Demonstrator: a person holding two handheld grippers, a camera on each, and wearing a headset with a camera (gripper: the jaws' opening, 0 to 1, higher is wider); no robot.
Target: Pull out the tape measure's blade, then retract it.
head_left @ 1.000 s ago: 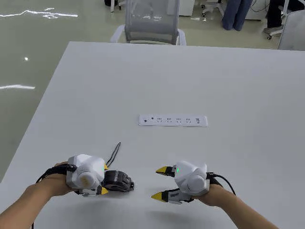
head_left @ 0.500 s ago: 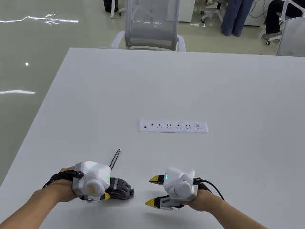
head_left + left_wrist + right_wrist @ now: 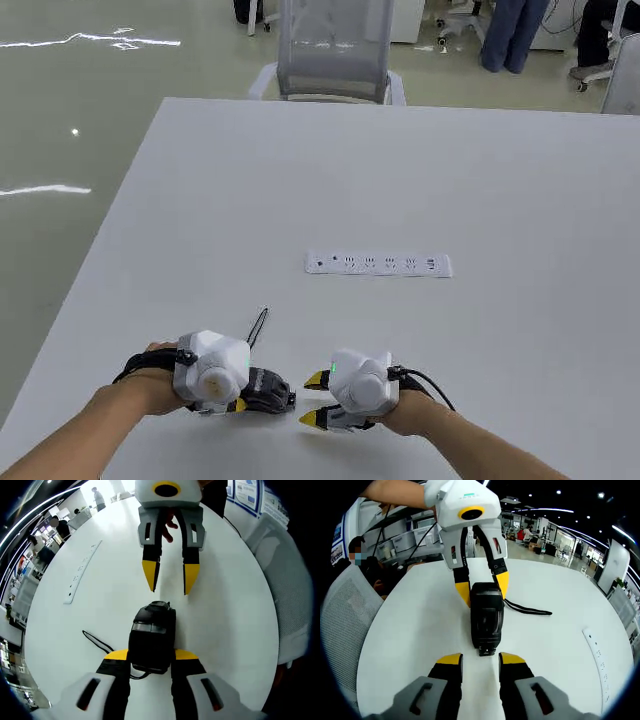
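We log the right gripper (image 3: 313, 399), jaws parted and empty, now drawn up to the black plastic tape measure (image 3: 268, 389) clamped in the left gripper (image 3: 151, 655): blade pull looks imminent.

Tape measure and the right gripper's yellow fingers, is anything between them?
No, only bare white table lies between the tape measure and the right gripper's fingers, seen in the right gripper view.

Bare table (image 3: 500, 180) around, power strip (image 3: 378, 264) ahead, tape measure (image 3: 266, 388) facing right tool (image 3: 313, 399)
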